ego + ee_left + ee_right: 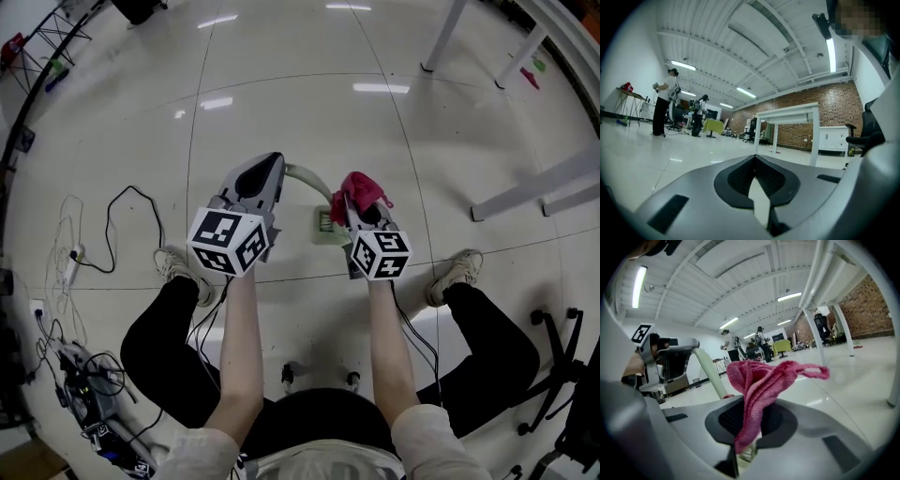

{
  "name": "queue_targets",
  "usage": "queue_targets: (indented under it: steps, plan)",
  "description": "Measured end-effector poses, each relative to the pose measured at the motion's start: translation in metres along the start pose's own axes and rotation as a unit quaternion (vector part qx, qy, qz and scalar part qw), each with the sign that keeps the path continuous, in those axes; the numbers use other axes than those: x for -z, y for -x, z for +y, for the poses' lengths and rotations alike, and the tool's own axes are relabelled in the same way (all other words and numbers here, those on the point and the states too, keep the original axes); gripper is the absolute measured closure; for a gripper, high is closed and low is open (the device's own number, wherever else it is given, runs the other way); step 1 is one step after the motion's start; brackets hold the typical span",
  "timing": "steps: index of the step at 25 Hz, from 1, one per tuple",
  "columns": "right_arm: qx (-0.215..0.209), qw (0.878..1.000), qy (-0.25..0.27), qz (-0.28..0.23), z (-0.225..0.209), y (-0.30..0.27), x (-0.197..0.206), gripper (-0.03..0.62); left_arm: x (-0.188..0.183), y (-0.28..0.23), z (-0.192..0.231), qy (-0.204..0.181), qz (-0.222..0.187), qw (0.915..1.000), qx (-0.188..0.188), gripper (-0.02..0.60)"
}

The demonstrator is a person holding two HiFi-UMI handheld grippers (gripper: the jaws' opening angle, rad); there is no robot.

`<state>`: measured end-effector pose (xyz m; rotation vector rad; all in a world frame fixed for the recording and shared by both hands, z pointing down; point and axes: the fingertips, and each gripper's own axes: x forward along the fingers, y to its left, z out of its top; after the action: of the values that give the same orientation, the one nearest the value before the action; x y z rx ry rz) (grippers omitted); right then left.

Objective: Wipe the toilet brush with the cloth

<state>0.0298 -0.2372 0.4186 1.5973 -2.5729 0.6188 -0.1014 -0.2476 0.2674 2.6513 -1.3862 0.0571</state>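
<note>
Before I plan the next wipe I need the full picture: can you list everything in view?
toilet brush: one, pale green, between the grippers
cloth: one, pink, in the right gripper's jaws
table legs: several, white, upper right
cables and gear: a tangle, mostly black, floor at lower left
office chair: one, black, lower right
bystanders: two, standing far off
shoes: two, light, either side
left gripper: shut on the brush handle
right gripper: shut on the cloth
</note>
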Motion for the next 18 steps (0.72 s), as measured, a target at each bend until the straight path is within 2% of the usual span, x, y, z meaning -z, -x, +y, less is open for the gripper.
queue_targets:
  steps: [3, 8, 14, 16, 18]
  plan:
    - [0.017, 1.0, -0.019, 0.017, -0.017, -0.006, 0.03, 0.562, -0.003, 0.0, 0.002, 0.007, -0.005, 1.0, 0.002, 0.578]
    - [0.039, 0.997, -0.044, 0.043, -0.029, -0.013, 0.067, 0.562, -0.002, 0.002, -0.001, -0.005, -0.004, 1.0, 0.005, 0.578]
    - [0.04, 0.997, -0.047, 0.052, -0.031, -0.016, 0.076, 0.562, -0.001, 0.005, -0.003, -0.005, -0.008, 1.0, 0.002, 0.578]
    - [0.06, 0.997, -0.048, 0.026, -0.034, -0.005, 0.062, 0.562, 0.0, 0.005, -0.005, -0.008, -0.006, 1.0, 0.003, 0.578]
    - [0.086, 0.993, -0.069, -0.033, -0.027, 0.026, 0.037, 0.562, 0.001, 0.007, -0.007, -0.013, -0.002, 0.9999, 0.003, 0.578]
